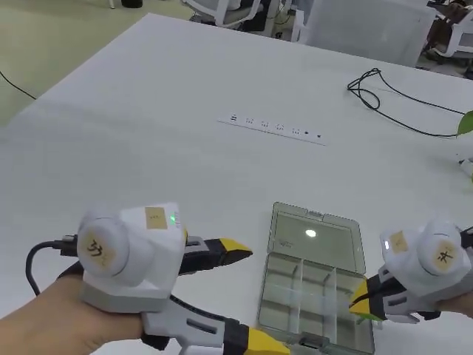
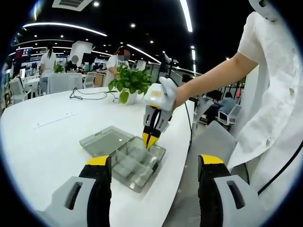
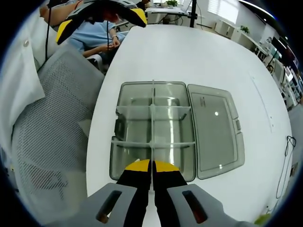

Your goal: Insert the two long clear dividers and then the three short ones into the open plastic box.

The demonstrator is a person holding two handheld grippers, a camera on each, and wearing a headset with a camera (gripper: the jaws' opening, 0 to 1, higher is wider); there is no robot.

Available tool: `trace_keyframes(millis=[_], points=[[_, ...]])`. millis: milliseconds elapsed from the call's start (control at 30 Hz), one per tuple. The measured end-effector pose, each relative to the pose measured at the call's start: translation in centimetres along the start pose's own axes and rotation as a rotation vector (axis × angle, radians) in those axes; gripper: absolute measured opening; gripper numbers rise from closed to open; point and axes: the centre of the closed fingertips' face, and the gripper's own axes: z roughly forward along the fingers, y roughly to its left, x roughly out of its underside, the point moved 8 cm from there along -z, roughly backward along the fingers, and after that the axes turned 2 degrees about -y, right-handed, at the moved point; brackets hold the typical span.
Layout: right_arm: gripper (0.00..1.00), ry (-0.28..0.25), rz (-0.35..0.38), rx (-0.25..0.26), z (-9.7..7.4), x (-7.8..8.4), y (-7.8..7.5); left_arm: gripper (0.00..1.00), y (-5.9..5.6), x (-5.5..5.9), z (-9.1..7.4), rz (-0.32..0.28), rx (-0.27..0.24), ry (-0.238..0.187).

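On the wide white table, near its front edge, the open clear plastic box, its flat lid lying alongside, already carries a grid of clear dividers, so I judge the work to be at its last piece. The right gripper is closed, seemingly on the thin clear centre divider, which next wants a straight push into its slots. The left gripper, jaws apart, holds nothing.

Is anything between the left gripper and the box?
Nothing visible: bare table lies between the open left gripper and the box. The shut right gripper hangs over the tray's opposite edge, off that path.
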Motion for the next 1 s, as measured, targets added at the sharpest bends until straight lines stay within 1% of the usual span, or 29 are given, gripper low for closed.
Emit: trace_keyframes(millis=[100, 233, 500, 567, 700, 767, 933, 1000], points=[[0.02, 0.016, -0.007, 0.002, 0.3, 0.1, 0.0, 0.75, 0.1, 0.0, 0.0, -0.002, -0.002, 0.001], [0.02, 0.032, -0.021, 0.002, 0.3, 0.0, 0.0, 0.75, 0.1, 0.0, -0.1, -0.002, -0.003, 0.0], [0.03, 0.04, -0.014, 0.013, 0.3, 0.0, 0.1, 0.75, 0.1, 0.1, -0.1, -0.002, -0.003, 0.004], [0.06, 0.037, -0.011, 0.019, 0.2, 0.0, 0.1, 0.75, 0.1, 0.1, -0.1, -0.002, -0.003, 0.006], [0.1, 0.014, 0.017, 0.039, -0.7, -0.1, 0.0, 0.76, 0.2, 0.2, -0.2, -0.001, -0.003, 0.012], [0.12, -0.012, 0.039, 0.05, -1.3, -0.2, 0.0, 0.76, 0.3, 0.2, -0.4, 0.003, -0.004, 0.013], [0.17, -0.04, 0.053, 0.089, -3.1, -0.4, 0.4, 0.77, 0.5, 0.1, -0.6, 0.003, -0.01, 0.018], [0.19, -0.063, 0.064, 0.112, -4.0, -0.7, 0.6, 0.79, 0.6, 0.1, -0.7, 0.006, -0.015, 0.02]])
